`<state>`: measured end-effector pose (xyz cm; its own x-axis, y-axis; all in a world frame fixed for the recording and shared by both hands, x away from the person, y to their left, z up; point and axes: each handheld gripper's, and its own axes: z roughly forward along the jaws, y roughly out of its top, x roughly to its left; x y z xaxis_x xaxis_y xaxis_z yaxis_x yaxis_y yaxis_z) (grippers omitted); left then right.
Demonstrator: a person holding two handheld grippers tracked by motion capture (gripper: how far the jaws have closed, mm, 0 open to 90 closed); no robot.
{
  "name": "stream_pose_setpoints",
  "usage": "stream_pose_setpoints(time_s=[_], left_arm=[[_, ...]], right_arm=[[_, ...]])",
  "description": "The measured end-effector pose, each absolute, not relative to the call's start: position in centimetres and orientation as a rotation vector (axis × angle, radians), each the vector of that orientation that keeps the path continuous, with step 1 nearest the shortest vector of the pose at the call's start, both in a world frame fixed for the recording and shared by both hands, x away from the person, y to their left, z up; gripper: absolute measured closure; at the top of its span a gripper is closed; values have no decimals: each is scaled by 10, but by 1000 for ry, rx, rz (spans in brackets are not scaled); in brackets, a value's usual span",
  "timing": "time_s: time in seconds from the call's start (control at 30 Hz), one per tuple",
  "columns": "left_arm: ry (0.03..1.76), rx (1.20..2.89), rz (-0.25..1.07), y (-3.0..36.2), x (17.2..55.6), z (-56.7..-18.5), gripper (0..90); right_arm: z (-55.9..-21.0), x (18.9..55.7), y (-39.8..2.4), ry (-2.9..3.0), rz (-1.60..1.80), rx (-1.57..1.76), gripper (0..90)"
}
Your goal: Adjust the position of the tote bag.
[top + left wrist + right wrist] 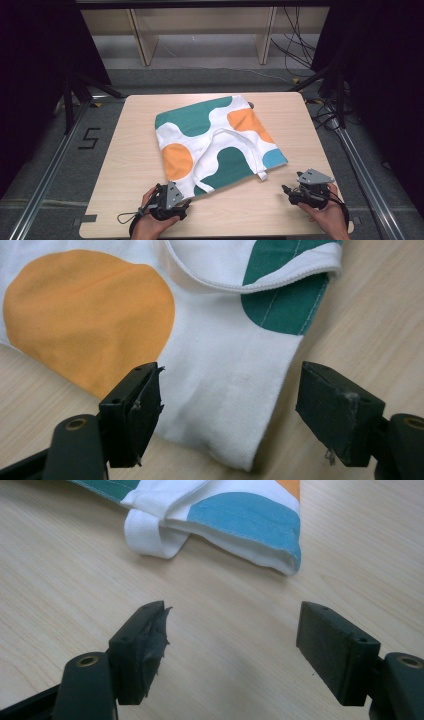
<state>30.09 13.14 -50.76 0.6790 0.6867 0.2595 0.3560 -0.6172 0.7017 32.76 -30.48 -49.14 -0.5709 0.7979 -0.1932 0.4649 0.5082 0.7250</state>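
Patterned cloth bag (215,142) lies flat on the middle of the pale wooden table (125,165), turned at an angle so that one corner points toward the person's near edge. Its fabric is white with teal waves, two orange discs and a light blue patch at the right corner; a white strap (239,142) loops across its top face, and a short end of strap sticks out past the near right hem. In the left gripper view the near corner of the bag (225,405) lies between the two black jaws, which stand spread well apart with neither pad pressing on the cloth, though whether the left pad brushes the fabric edge is hard to tell. The left gripper (176,206) sits at the near edge of the table, just at that corner. Farther out, the right gripper (290,192) rests on bare wood, near the blue corner (250,520) but apart from it, its jaws also spread wide with nothing between them. A hand (327,212) holds each tool from below. Beyond the table are wooden shelf legs (142,42) and loose cables (295,45) on the floor.
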Motion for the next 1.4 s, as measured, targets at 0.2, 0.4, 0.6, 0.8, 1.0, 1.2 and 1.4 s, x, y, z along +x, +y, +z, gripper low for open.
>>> stream_pose_setpoints(time_s=[0.2,0.4,0.6,0.8,1.0,1.2,1.4], left_arm=[[781,2293,717,125,307,-512,298],[817,2251,678,132,309,-507,444],[712,2260,646,136,311,-505,677],[732,2180,612,146,317,-496,802],[768,2103,610,151,320,-492,821],[794,2058,586,154,321,-491,824],[794,2070,584,155,319,-492,820]], right_arm=[[-492,325,-302,2235,860,1068,289],[-491,328,-304,2222,860,1017,288],[-486,340,-304,2170,848,976,317],[-487,358,-299,2169,815,942,334],[-491,377,-292,2185,771,936,347],[-498,388,-278,2243,686,869,348],[-495,400,-271,2213,683,847,417]])
